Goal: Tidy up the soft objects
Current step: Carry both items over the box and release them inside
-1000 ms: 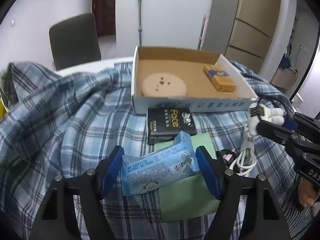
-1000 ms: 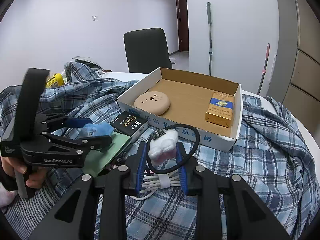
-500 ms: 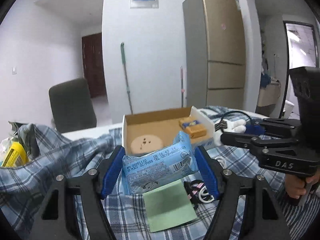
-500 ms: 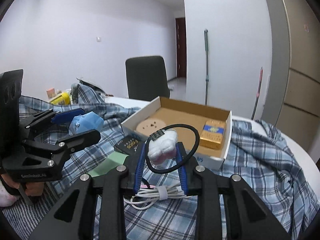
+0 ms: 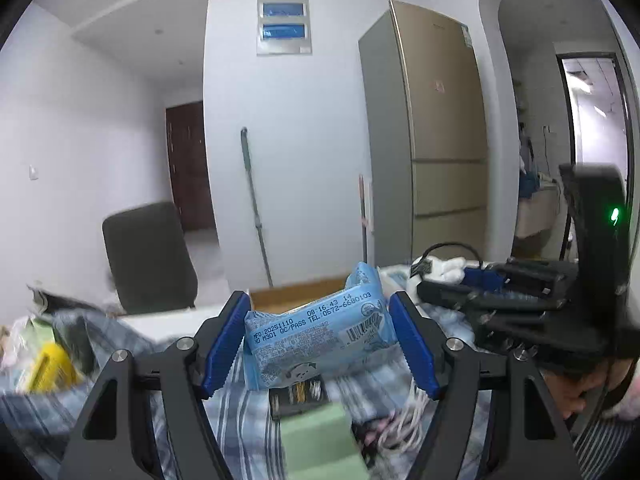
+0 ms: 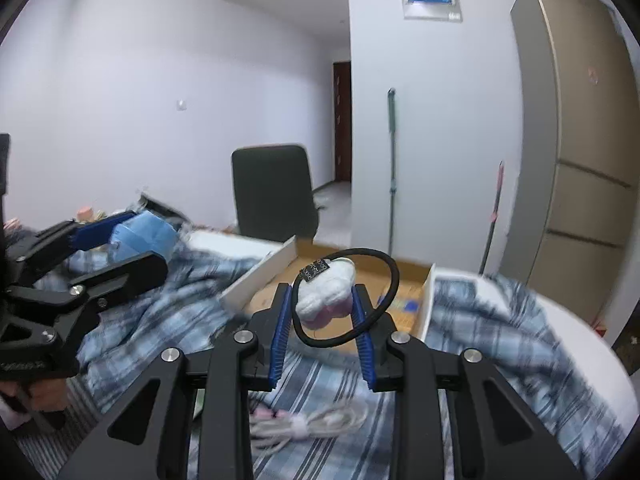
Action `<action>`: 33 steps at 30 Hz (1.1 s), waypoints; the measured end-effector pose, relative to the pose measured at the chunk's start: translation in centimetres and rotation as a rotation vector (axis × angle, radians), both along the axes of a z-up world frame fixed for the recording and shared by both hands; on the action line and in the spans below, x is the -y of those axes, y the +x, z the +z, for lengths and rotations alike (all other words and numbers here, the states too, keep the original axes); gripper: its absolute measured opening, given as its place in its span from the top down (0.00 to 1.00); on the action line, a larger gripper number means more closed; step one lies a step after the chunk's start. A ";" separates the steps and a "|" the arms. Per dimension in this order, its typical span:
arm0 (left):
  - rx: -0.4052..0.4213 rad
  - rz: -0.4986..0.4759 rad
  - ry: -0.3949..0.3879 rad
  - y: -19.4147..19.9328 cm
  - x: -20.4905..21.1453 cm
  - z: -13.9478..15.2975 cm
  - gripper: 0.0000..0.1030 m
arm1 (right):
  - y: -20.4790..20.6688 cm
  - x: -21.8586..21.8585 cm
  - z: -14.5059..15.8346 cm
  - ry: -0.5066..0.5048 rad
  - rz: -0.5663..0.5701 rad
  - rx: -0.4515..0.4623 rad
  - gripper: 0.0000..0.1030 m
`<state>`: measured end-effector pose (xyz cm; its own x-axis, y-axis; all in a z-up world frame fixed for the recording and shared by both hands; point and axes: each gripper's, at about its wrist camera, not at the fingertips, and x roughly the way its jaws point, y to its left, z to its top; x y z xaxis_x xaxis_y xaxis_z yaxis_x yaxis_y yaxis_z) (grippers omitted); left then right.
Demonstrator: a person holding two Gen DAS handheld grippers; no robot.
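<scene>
- Currently a light blue tissue pack (image 5: 316, 338) is clamped between the blue-padded fingers (image 5: 222, 344) of the left gripper (image 5: 318, 344) and is held raised above the plaid cloth (image 5: 244, 420).
- A white plush hair tie (image 6: 326, 296) with a black elastic loop is pinched in the right gripper (image 6: 322, 320); its fingers (image 6: 280, 332) are closed on the plush part, and it is held up off the counter (image 6: 576, 328).
- Behind the hair tie an open cardboard box (image 6: 272, 268) is seen, resting on the cloth.
- A yellow-and-blue pack (image 6: 408, 308) is partly visible inside the box; details are blurred.
- A coiled white cable (image 6: 308, 426) lies on the cloth below the right gripper.
- A green pad (image 5: 320, 440) and a black packet (image 5: 296, 398) lie below the tissue pack in the left wrist view, touching each other.
- A dark chair (image 6: 272, 192) stands beyond the counter.
- A tall fridge (image 5: 436, 152) stands by the wall, with a mop handle (image 5: 254, 200) leaning to its left.
</scene>
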<state>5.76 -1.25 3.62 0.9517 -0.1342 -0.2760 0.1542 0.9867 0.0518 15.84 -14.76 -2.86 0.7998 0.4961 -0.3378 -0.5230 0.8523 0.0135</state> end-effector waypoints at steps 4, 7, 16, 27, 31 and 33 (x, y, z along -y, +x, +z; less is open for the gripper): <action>0.091 -0.004 -0.042 1.1 0.6 3.8 0.28 | 1.8 -0.4 2.0 0.024 -0.020 0.055 0.73; 0.144 0.015 -0.056 3.1 0.9 5.7 0.28 | 3.4 -0.8 2.4 0.047 -0.032 0.080 0.73; 0.181 0.061 -0.109 10.5 -0.2 4.0 0.28 | 8.7 -2.1 1.4 0.064 -0.109 0.117 0.73; 0.123 0.108 -0.095 15.1 -1.7 -1.8 0.28 | 11.9 -3.1 -3.3 0.052 -0.064 0.072 0.73; 0.107 0.123 -0.108 15.4 -2.6 -2.6 0.28 | 12.4 -3.9 -4.5 0.024 -0.036 0.031 0.73; 0.112 0.125 -0.103 15.3 -2.8 -2.9 0.28 | 12.5 -4.1 -4.9 0.011 -0.028 0.019 0.73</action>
